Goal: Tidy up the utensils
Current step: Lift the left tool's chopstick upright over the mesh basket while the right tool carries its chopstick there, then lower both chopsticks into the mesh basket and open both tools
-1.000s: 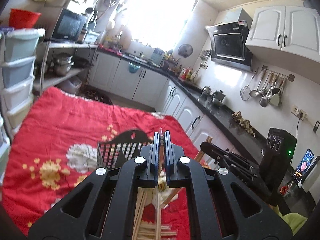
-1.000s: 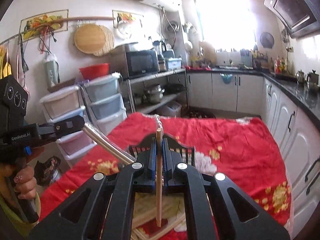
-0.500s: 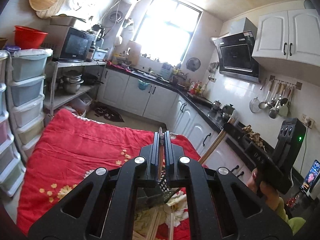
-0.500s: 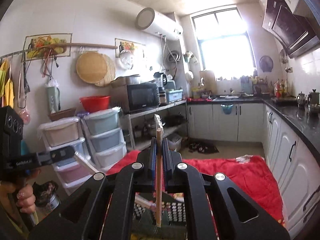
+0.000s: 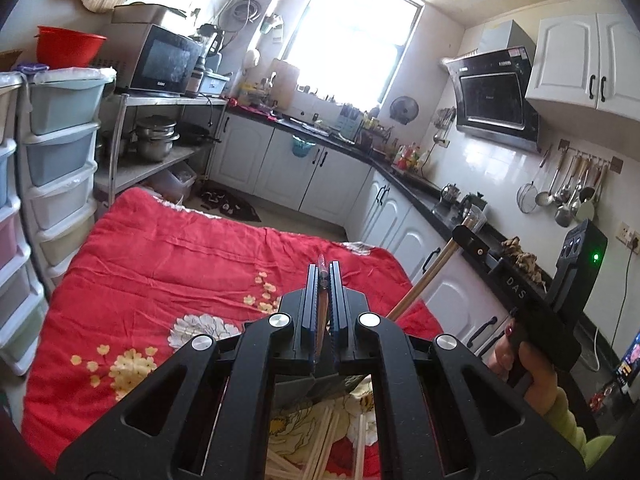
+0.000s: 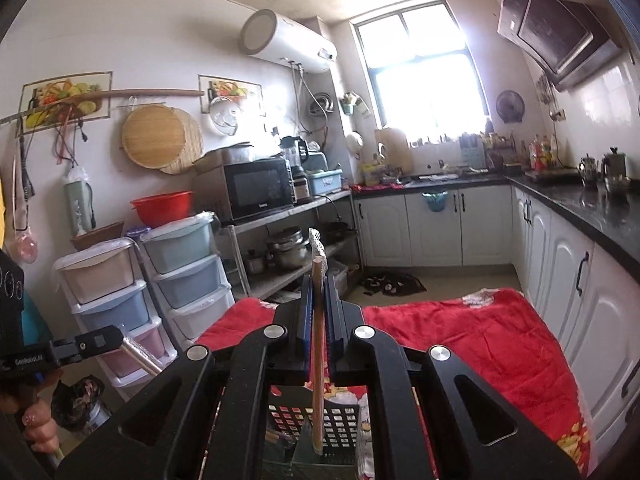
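The step in hand is transfer of utensils to the black perforated holder (image 6: 336, 432), which stands on the red floral cloth (image 5: 168, 264) covering the bench.

The right gripper (image 6: 318, 320) has its fingers clamped on a wooden chopstick (image 6: 317, 380). The chopstick stands nearly upright, its lower end just above or just inside the holder; which of the two cannot be told.

The left gripper (image 5: 323, 312) has its fingers closed on a thin reddish utensil (image 5: 321, 280). From the right wrist view a metallic shaft (image 6: 140, 354) projects from its fingers, so the item may be a spoon or similar.

Judged next move: lower the chopstick into a compartment, then release.

Loose chopsticks (image 5: 320, 448) remain on the cloth, partly masked by the gripper body. The holder's compartments and contents are largely hidden.
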